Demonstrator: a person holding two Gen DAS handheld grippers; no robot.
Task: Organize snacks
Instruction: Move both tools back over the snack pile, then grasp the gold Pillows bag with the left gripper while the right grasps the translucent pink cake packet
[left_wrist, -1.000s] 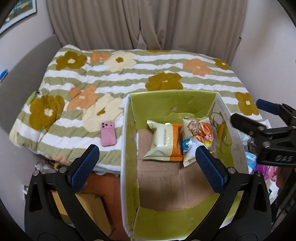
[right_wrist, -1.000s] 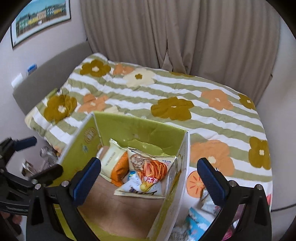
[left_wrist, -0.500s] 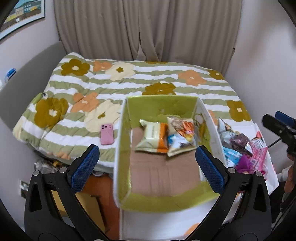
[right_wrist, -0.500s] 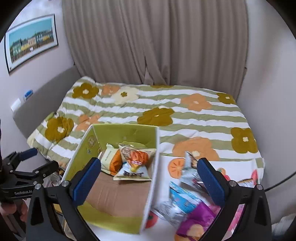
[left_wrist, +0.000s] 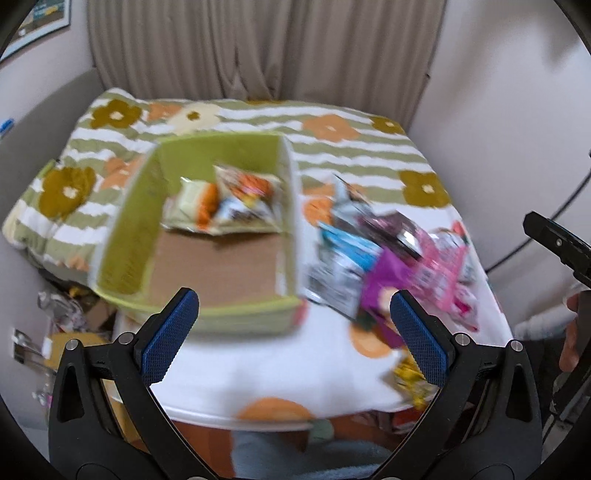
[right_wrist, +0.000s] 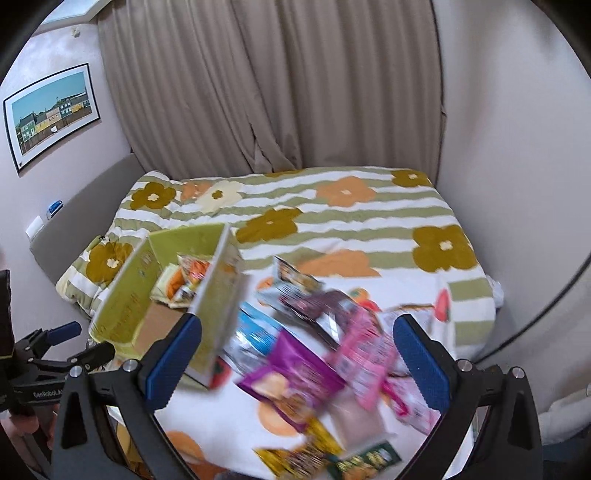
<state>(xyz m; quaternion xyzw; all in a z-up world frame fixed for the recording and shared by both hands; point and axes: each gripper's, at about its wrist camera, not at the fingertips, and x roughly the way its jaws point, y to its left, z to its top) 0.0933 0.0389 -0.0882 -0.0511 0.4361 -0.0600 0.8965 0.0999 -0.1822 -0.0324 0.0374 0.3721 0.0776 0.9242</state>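
Between picks: both grippers, left (left_wrist: 293, 328) and right (right_wrist: 297, 356), spread and empty, purple snack packet (right_wrist: 291, 380) dead ahead of right, needing descent and pinch, then green box (right_wrist: 125, 295) off left.

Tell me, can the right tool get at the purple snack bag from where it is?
Probably yes. The right tool is open and empty, and the purple snack bag lies on top of the pile beside the green box, nothing covering it.
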